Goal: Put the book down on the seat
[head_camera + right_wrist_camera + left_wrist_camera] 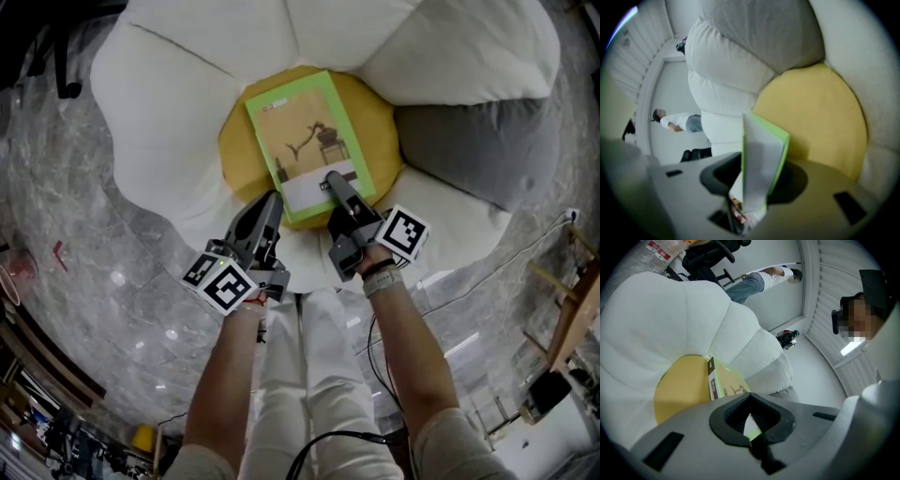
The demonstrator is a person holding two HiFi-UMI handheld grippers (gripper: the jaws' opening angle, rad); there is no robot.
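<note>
Right tool grips the green book over the seat; left tool closed

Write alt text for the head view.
A green book is held over the yellow centre of a white petal-shaped seat, its near edge in the jaws of the right gripper. The left gripper is at the book's near left edge. The person's forearms show below.

marble floor, black office chair
</note>
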